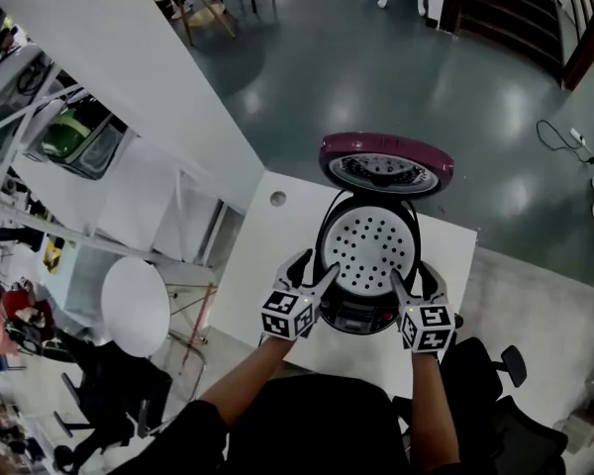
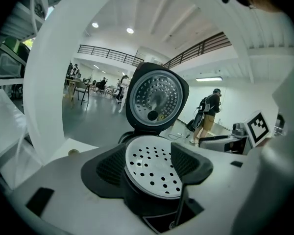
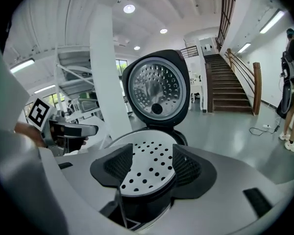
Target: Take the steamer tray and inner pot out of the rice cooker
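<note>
The right tongs [image 3: 153, 163] stand with their two black ribbed jaws apart, and the white perforated steamer tray [image 3: 147, 180] shows in the gap between them, seated in the dark rice cooker [image 3: 143, 210]. The cooker's lid [image 3: 156, 89] is up behind the tray. The left tongs [image 3: 83, 130] sit at the left, and a staircase [image 3: 232, 89] rises at the right.

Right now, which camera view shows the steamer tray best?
The head view: it looks down on nearly the whole steamer tray in the open rice cooker. Both gripper views catch it obliquely, their fingers covering its sides.
</note>
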The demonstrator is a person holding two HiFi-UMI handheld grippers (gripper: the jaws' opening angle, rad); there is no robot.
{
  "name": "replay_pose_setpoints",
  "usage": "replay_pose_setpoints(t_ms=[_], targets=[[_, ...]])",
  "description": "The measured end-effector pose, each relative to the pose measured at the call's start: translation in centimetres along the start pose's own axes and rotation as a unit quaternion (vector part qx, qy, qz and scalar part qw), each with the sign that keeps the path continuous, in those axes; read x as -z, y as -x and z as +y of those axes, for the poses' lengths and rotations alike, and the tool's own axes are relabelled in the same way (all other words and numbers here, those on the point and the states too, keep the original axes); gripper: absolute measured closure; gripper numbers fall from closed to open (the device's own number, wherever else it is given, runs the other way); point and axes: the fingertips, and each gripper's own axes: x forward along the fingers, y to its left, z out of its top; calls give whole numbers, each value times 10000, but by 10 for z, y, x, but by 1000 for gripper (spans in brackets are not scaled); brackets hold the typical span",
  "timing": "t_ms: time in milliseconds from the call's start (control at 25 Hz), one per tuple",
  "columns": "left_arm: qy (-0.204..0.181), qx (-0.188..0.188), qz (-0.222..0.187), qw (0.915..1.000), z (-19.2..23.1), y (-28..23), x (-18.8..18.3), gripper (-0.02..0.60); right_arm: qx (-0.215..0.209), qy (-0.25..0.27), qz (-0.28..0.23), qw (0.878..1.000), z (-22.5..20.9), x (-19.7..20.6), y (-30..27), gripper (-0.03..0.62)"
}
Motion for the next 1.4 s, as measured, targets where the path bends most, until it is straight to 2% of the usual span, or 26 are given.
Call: replay_pose_setpoints(t_ms=[320, 560, 680, 800, 960, 1040, 1160, 1400], targets=[[-38, 30, 73, 10000, 3, -22, 0, 316, 106, 445, 459, 9979, -28, 9, -45, 368], [-157, 55, 198, 9997, 8, -25, 4, 316, 296, 877, 880, 9918, -35, 19, -71, 368], [-153, 59, 179, 9997, 10, -25, 4, 316, 448, 1380, 1228, 9818, -38, 28, -81, 368], [-112, 53, 177, 9998, 11, -25, 4, 316, 612, 2101, 1612, 9624, -40, 39, -88, 368], [-147, 89, 223, 9996, 10, -26, 6, 316, 798, 2536, 1739, 9482, -44, 42, -92, 369], [-150, 108, 244, 9995, 10, -27, 7, 316, 891, 2623, 1715, 9454, -49, 41, -92, 386], [-146, 142, 269, 9994, 12, -26, 9, 316, 981, 2643, 1659, 9450, -54, 37, -91, 473], [-153, 165, 302, 9993, 15, -23, 10, 316, 1012, 2644, 1692, 9440, -55, 36, -92, 480]])
